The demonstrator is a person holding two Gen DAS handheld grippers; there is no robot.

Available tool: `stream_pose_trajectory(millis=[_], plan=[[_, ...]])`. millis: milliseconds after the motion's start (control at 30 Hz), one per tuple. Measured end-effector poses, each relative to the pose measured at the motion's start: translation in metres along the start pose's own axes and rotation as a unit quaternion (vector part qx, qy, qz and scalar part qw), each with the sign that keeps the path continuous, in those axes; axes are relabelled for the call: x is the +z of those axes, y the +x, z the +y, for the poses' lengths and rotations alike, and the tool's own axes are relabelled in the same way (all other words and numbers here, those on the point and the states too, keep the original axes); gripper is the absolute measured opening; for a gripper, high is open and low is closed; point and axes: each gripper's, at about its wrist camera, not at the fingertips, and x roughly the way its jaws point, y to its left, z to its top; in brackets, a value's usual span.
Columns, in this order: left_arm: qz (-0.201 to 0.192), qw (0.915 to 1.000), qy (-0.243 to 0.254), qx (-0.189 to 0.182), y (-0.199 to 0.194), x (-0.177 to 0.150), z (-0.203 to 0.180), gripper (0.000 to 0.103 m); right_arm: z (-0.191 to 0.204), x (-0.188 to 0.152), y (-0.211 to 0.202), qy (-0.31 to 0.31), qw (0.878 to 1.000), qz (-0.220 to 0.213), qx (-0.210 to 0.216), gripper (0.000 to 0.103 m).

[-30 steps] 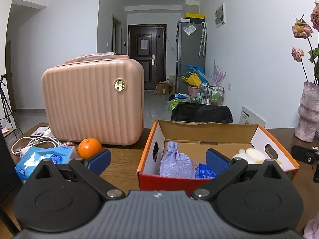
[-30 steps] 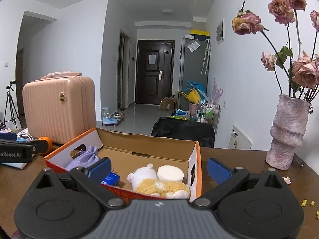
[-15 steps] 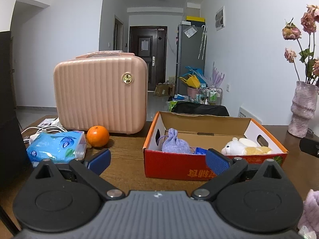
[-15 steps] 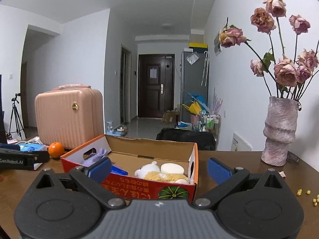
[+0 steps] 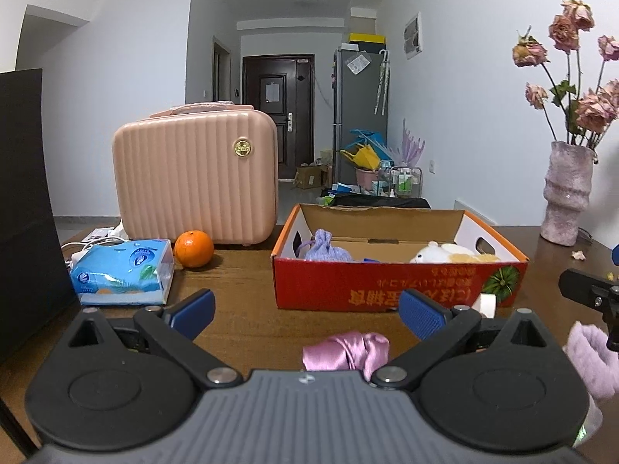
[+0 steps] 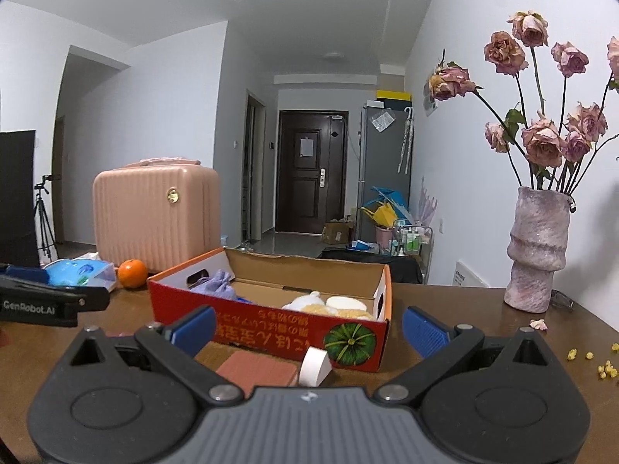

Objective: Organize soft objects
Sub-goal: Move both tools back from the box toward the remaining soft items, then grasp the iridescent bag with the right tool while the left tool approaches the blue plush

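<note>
Midway through the tidy-up, both handheld grippers hang empty before a red cardboard box (image 5: 387, 290) at the centre of each frame, resting on a dark wooden table (image 5: 240, 270). The left gripper (image 5: 305, 309) has its blue-padded fingers spread wide, gripping nothing; at the lower centre of its view a pink satin scrunchie (image 5: 344, 353) lies on the table between them, just short of the box's front wall. A fuzzy lilac item (image 5: 590, 359) sits at the lower right edge, too cropped to identify. The right gripper (image 6: 307, 328) is likewise spread and empty, with a reddish-brown sponge-like block (image 6: 257, 371) and a white tape roll (image 6: 315, 365) in the lower centre of its frame, just in front of the box. Inside the box, a lavender drawstring pouch (image 5: 325, 249) sits at the left, a white-and-tan plush toy (image 5: 445, 255) at the right, and a round white pad (image 6: 344, 303) beside the plush; a small blue item between them is too hidden to name. By that reckoning, several soft pieces are already stowed, while the scrunchie, the lilac piece and perhaps the block remain outside. A pink suitcase (image 5: 195, 178), an orange (image 5: 193, 248) and a blue tissue pack (image 5: 123, 270) occupy the left of the frame; a vase of dried roses (image 6: 537, 249) stands at the right.
</note>
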Motion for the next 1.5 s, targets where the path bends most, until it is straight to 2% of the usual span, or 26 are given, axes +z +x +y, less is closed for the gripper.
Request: stream_pose_trajectory(millis=[633, 1033, 1133, 1400, 1467, 1500], plan=[[0.025, 0.9996, 0.011, -0.007, -0.044, -0.035, 0.004, 0.103, 0.011, -0.03, -0.045, 0.006, 0.999, 0.031, 0.017, 0.103], [0.035, 0.9993, 0.007, -0.011, -0.048, -0.038, 0.011, 0.103, 0.02, -0.04, -0.037, -0.01, 0.997, 0.065, 0.034, 0.102], [0.044, 0.9989, 0.008, -0.014, -0.046, -0.039, 0.011, 0.103, 0.023, -0.043, -0.032, -0.014, 0.996, 0.082, 0.044, 0.096], [0.065, 0.9977, 0.013, -0.016, -0.042, -0.041, 0.008, 0.103, 0.029, -0.058, -0.006, -0.02, 0.984, 0.171, 0.049, 0.072], [0.066, 0.9975, 0.016, -0.02, -0.042, -0.042, 0.007, 0.103, 0.028, -0.062, -0.001, -0.019, 0.981, 0.186, 0.048, 0.052], [0.066, 0.9974, 0.017, -0.02, -0.042, -0.042, 0.006, 0.103, 0.028, -0.063, 0.0, -0.017, 0.98, 0.191, 0.046, 0.046]])
